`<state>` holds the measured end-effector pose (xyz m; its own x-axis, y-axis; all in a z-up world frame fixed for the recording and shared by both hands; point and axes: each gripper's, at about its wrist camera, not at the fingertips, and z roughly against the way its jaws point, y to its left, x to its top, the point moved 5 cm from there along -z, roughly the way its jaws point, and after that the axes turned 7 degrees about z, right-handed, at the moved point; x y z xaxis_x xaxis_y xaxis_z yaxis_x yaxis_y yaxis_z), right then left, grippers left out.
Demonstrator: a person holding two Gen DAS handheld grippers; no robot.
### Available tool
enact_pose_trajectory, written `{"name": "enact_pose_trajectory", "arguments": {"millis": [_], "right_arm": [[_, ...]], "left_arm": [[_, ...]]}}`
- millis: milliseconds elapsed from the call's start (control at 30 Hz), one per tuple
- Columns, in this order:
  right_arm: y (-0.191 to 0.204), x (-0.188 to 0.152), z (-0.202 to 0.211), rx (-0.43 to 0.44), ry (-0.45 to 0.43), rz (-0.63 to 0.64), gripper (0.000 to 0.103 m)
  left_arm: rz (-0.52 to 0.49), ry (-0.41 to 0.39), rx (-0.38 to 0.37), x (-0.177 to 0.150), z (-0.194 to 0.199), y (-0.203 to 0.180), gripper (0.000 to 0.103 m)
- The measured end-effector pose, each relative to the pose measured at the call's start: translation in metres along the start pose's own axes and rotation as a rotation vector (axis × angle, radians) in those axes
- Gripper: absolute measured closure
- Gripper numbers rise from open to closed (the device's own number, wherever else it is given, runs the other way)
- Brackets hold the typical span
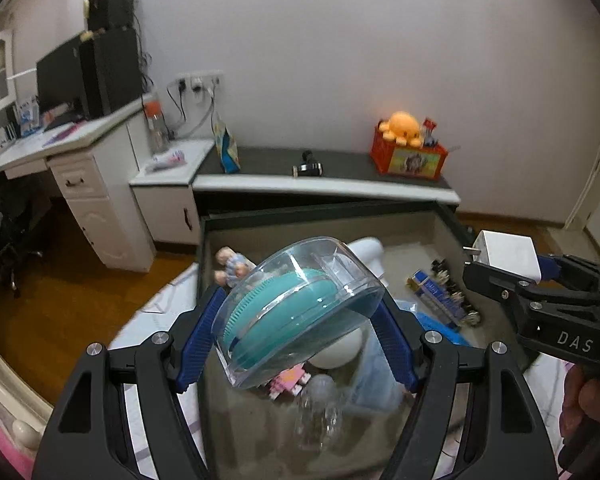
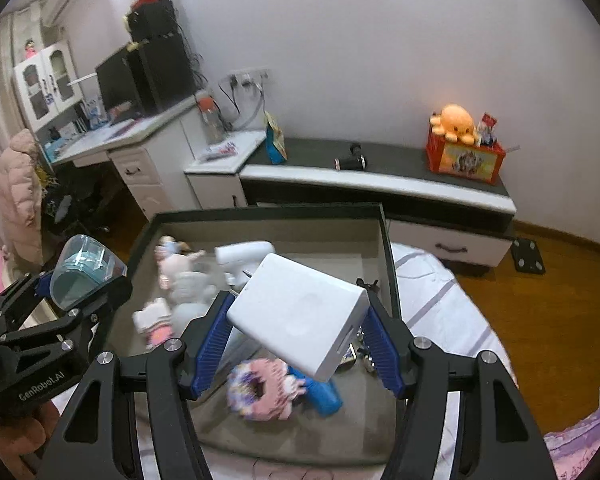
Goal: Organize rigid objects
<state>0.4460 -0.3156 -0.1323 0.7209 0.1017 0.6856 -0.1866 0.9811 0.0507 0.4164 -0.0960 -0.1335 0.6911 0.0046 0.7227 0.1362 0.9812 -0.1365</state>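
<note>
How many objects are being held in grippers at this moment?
2. A clear case with a teal brush sits between the left gripper's fingers; a white charger block sits between the right gripper's fingers. Both are above the open drawer.

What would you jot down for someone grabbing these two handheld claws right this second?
Left gripper: shut on the clear case with a teal brush inside, lifted above the grey tray.
Right gripper: shut on the white charger block, also above the tray.
Done: both hard items picked out.
Left: set them down somewhere; the soft toys and small bits are still in the tray.
</note>
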Motion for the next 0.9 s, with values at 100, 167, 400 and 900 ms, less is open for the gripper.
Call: {"name": "enact_pose_trajectory", "arguments": {"millis": [100,167,400,900], "right_arm": [[-0.005,-0.005,-0.022,0.002,0.036,-0.009,0.038],[-0.007,-0.008,-0.032,0.009,0.052,-0.013,0.038],[-0.006,-0.019,-0.042,0.002,0.079,0.001,0.023],[0.01,-0.031,0.022,0.0,-0.03,-0.057,0.0]], "left_arm": [[-0.007,0.057,0.003,-0.006,-0.023,-0.003,0.029],[-0.006,0.069,0.013,-0.008,-0.03,-0.001,0.027],[-0.021,0.017,0.053,-0.008,-0.017,0.003,0.0],[0.034,-0.118,0.092,-0.013,0.071,0.029,0.0]]}}
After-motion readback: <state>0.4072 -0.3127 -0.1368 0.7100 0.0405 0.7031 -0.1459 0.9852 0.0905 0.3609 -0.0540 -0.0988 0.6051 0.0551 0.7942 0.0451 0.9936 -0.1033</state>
